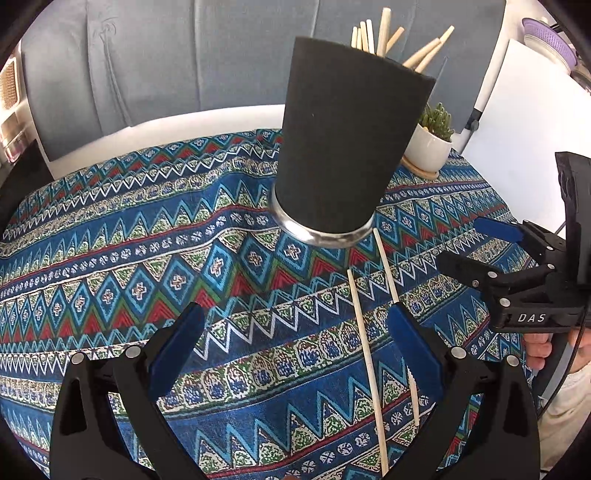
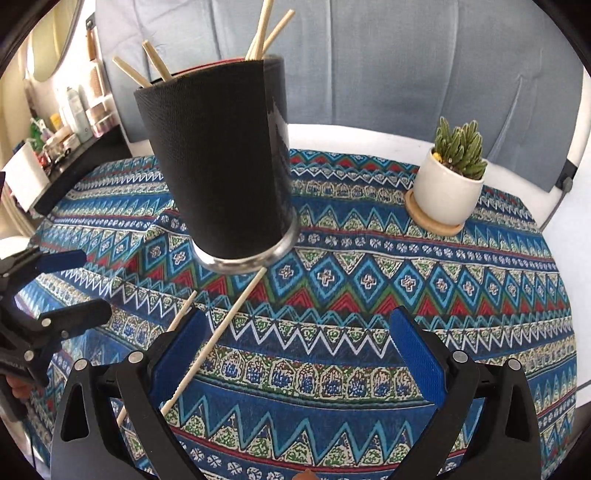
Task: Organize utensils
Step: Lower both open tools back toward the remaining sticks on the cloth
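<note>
A tall black cup (image 1: 340,147) with a metal base stands on the patterned tablecloth and holds several wooden chopsticks (image 1: 384,33); it also shows in the right wrist view (image 2: 225,166). Two loose chopsticks (image 1: 369,362) lie on the cloth in front of the cup, seen too in the right wrist view (image 2: 218,336). My left gripper (image 1: 295,339) is open and empty above the cloth, with the chopsticks by its right finger. My right gripper (image 2: 295,343) is open and empty; it shows in the left wrist view (image 1: 461,243), and the chopsticks lie by its left finger.
A small cactus in a white pot (image 2: 450,184) stands on a wooden coaster at the back right of the round table. A blue-grey sofa (image 2: 406,55) is behind the table. A shelf with bottles (image 2: 74,118) is at the far left.
</note>
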`<action>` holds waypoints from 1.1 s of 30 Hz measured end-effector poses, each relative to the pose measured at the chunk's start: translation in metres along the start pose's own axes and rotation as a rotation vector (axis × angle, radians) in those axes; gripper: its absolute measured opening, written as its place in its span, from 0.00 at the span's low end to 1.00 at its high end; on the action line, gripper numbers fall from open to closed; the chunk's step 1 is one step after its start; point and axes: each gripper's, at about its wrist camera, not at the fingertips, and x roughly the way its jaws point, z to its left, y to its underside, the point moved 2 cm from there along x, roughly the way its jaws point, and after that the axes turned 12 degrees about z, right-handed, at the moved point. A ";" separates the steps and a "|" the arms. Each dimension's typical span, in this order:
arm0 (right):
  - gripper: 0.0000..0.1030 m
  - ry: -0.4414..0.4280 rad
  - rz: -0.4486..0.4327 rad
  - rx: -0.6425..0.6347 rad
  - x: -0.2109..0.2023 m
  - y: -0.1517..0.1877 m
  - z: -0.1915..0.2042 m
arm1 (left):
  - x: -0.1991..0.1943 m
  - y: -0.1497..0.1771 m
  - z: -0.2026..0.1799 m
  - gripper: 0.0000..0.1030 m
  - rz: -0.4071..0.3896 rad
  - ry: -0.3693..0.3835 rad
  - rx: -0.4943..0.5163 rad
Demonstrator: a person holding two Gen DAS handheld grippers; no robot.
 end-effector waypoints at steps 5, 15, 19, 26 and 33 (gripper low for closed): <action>0.92 -0.077 0.026 0.020 0.018 0.001 0.000 | 0.019 0.008 -0.008 0.94 0.050 -0.009 0.024; 0.92 0.017 0.067 -0.007 0.040 -0.001 0.011 | 0.038 0.020 -0.022 0.94 0.121 -0.003 0.076; 0.92 0.024 0.086 -0.006 0.048 0.001 0.012 | 0.041 0.021 -0.025 0.94 0.106 -0.045 0.099; 0.92 0.008 0.068 -0.022 0.047 0.000 0.020 | 0.044 0.022 -0.031 0.95 0.074 -0.100 0.131; 0.92 -0.019 0.045 -0.011 0.051 -0.004 0.038 | 0.041 0.026 -0.032 0.96 0.022 -0.091 0.154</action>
